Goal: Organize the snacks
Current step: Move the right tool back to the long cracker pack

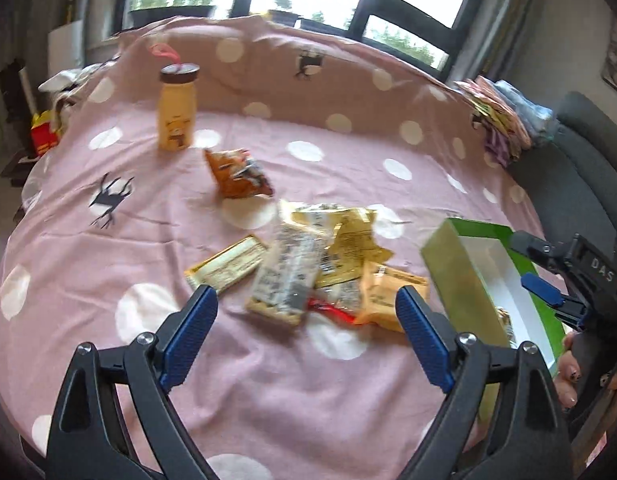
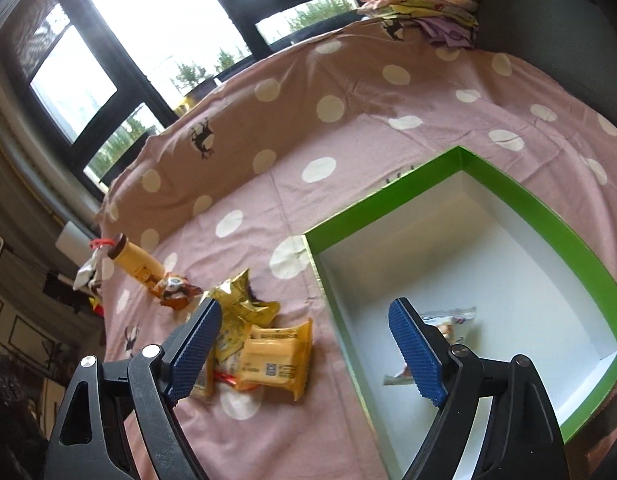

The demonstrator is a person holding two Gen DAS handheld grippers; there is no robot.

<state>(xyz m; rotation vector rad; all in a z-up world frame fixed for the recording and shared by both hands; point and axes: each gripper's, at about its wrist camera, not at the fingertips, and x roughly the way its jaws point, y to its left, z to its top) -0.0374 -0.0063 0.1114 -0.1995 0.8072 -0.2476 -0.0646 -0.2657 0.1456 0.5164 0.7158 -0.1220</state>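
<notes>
Left wrist: left tool (image 1: 306, 312) wide open, holds nothing | snack packets (image 1: 308, 264) piled mid-frame on pink dotted bed cover (image 1: 148, 208), print too blurred to read | "DAS" on right tool (image 1: 548, 296) at right edge | Right wrist: right tool (image 2: 304, 332) wide open, empty | green box (image 2: 540, 216) lower right, one packet (image 2: 452, 320) inside, much free floor | yellow bottle (image 2: 138, 264) at left.

Ahead of the left gripper (image 1: 306, 322) we see a loose heap of yellow and orange snack packets (image 1: 308, 264); the green box (image 2: 528, 208) (white inside) holds one packet (image 2: 448, 320) behind the right gripper's (image 2: 306, 350) finger.
</notes>
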